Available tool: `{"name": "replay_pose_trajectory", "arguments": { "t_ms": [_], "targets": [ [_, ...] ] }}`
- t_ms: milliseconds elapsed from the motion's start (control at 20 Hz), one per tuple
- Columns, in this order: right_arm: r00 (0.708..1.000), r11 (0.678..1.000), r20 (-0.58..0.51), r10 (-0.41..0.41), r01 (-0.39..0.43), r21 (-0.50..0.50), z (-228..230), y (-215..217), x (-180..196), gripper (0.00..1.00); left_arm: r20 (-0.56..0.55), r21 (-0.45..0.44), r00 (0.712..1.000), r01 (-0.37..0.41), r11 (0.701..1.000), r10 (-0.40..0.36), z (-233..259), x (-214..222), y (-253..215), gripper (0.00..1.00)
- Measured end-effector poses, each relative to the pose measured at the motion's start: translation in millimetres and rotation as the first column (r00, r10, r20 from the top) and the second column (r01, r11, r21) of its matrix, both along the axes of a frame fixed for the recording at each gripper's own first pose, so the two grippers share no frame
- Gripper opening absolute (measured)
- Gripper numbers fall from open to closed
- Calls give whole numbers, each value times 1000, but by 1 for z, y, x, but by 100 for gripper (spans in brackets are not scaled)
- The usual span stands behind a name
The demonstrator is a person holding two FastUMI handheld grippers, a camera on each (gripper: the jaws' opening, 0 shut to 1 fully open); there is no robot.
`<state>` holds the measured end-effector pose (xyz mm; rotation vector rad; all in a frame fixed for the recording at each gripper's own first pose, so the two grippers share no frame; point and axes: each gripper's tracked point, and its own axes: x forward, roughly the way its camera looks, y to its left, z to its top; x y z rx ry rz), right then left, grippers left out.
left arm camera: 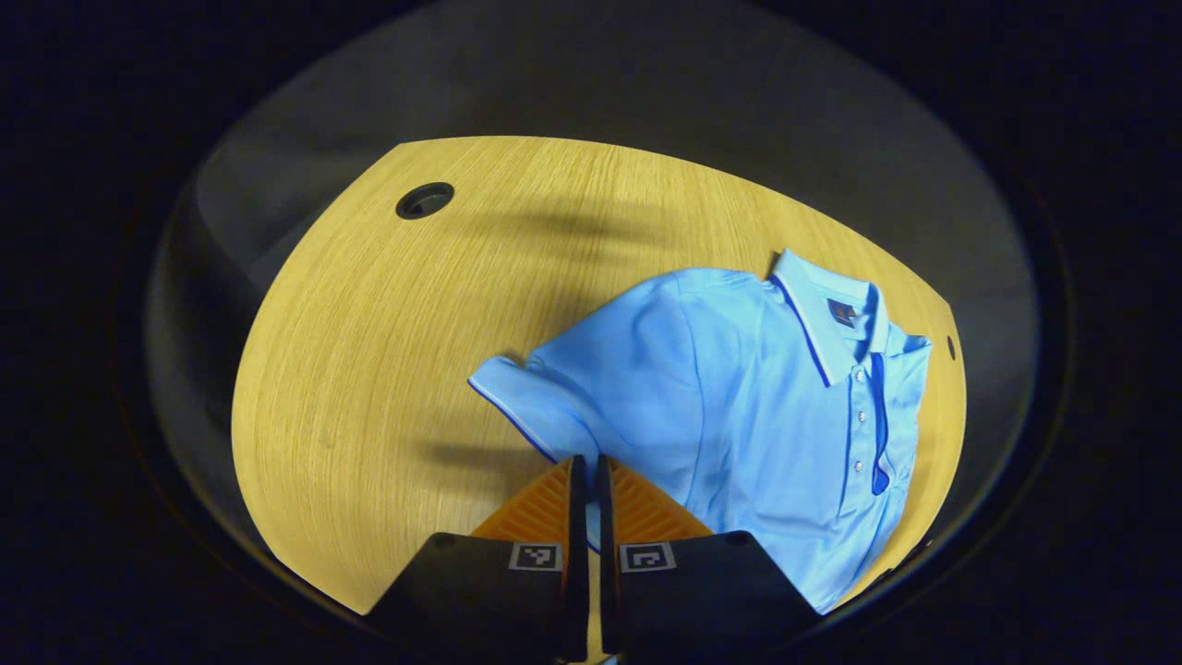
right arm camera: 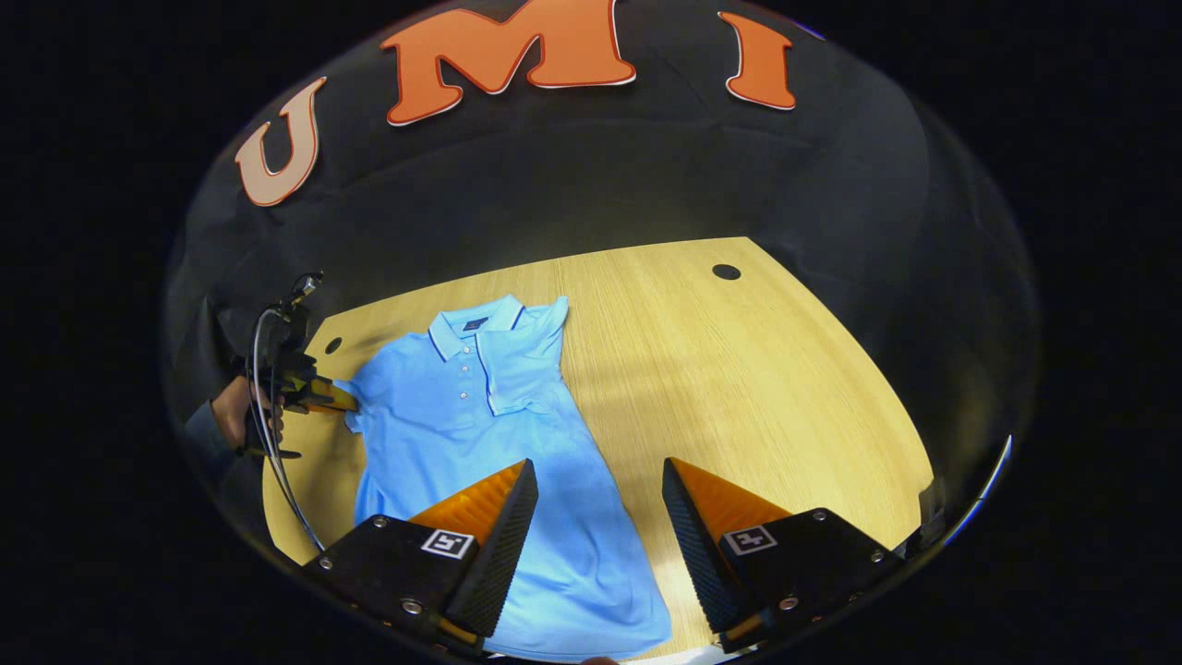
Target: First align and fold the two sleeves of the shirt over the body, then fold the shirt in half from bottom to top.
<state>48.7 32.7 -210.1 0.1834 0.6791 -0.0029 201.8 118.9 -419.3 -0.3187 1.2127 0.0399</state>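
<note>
— Left gripper view: where is your left gripper [left arm camera: 587, 466]?

— Its fingers are pressed together on the blue polo shirt's [left arm camera: 739, 406] sleeve [left arm camera: 526, 402], on the wooden table [left arm camera: 369, 369].

— And your right gripper [right arm camera: 598, 480]?

— Fingers spread wide, above the shirt's lower body; the other sleeve [right arm camera: 526, 365] lies folded over the chest.

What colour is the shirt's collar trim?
Dark blue edging on the light blue shirt collar, clearest in the left gripper view.

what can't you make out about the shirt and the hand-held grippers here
- Left gripper view: the left hand-held gripper hides the shirt edge it pinches.
- Right gripper view: the shirt's hem runs off the bottom edge, behind the right hand-held gripper.
- Collar label: too small.
</note>
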Motion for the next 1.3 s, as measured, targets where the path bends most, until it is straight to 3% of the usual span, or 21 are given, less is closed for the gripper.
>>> {"name": "replay_pose_trajectory", "arguments": {
  "t_ms": [200,550,800,950,1050,1100,1300],
  "targets": [
    [999,1000,-17,-31,31,4,-7,-9,-20,83,108,-14,992,68,998,-66,29,18,-13,8],
    [997,997,-40,-72,73,9,-17,-13,-46,83,216,-7,948,241,971,-234,71,36,-72,8],
    [992,994,-67,-104,105,8,-25,-15,-72,85,253,-43,910,350,936,-329,85,39,-123,9],
    [990,993,-75,-116,118,19,-30,-15,-85,85,266,-106,882,428,898,-389,92,32,-156,9],
    [990,993,-85,-113,115,16,-34,-18,-91,85,290,-180,870,459,870,-399,104,22,-177,19],
    [991,994,-85,-107,109,14,-36,-20,-94,85,308,-215,867,464,859,-391,114,16,-184,30],
    [993,997,-100,-66,68,21,-45,-24,-99,86,330,-139,862,447,884,-385,125,-8,-161,78]
  ]
}}
